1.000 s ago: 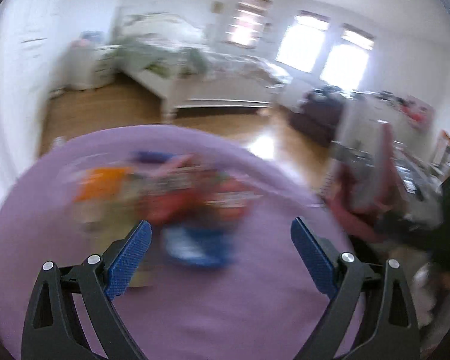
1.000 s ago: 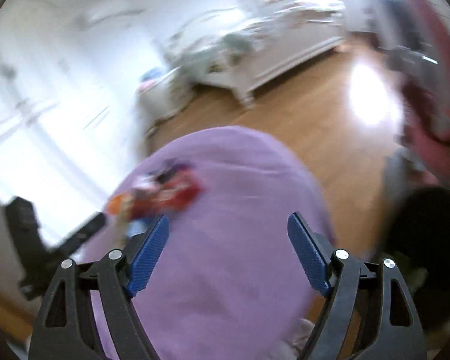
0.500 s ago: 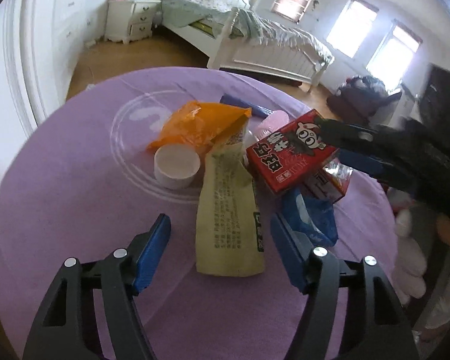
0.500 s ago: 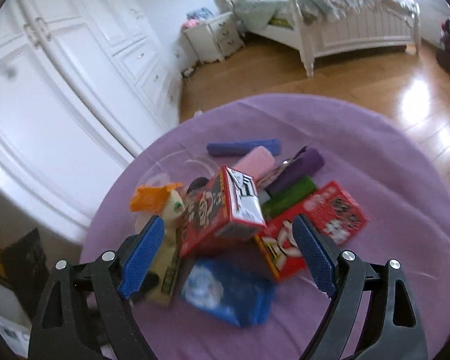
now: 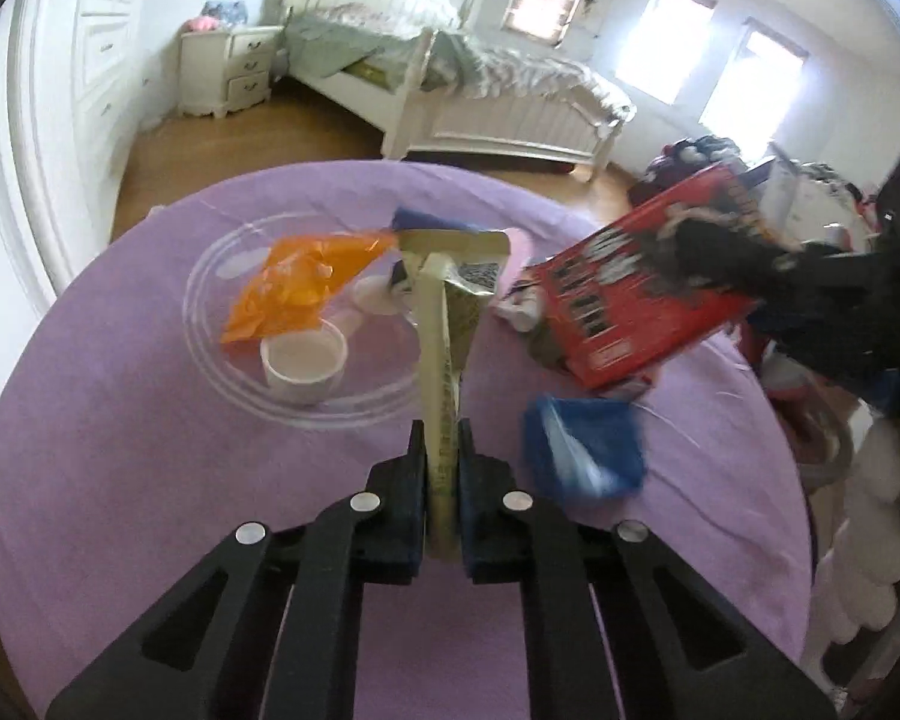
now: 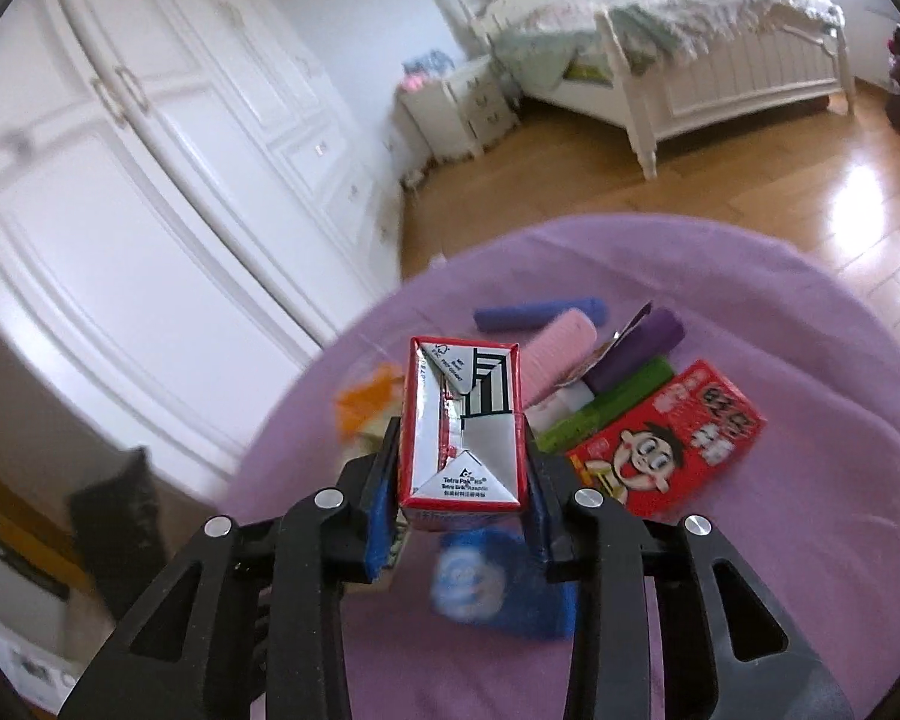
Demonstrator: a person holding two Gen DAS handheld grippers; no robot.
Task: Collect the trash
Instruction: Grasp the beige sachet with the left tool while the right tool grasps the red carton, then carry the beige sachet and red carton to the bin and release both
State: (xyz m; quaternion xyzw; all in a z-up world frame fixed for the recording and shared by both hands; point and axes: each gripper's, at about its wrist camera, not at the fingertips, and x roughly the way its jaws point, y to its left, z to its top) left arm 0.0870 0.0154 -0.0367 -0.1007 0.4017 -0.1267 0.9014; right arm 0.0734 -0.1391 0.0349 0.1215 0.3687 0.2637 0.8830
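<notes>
Both grabs are on! Nearest the left wrist camera, the left gripper has just snapped its jaws tight on the near end of a flattened pale yellow-green wrapper, which stands on edge, running away from the jaws, its far end tipped up over the middle of the bench. In the right wrist view, the right gripper has just been closing too, and a red milk carton now sits clamped between its pads, silver folded end facing the camera, lifted clear of the purple cloth.

So this looks like the pick-up step, two pieces at once. Next call, I'd say: carry both off to a bin or bag, none in sight yet.

Just beyond the carton, a blue packet lies below it; further right a flat red box with a cartoon face. Past the wrapper, a white cup and an orange bag rest on a clear glass plate. Toward the far edge lie purple, pink and green sticks.
</notes>
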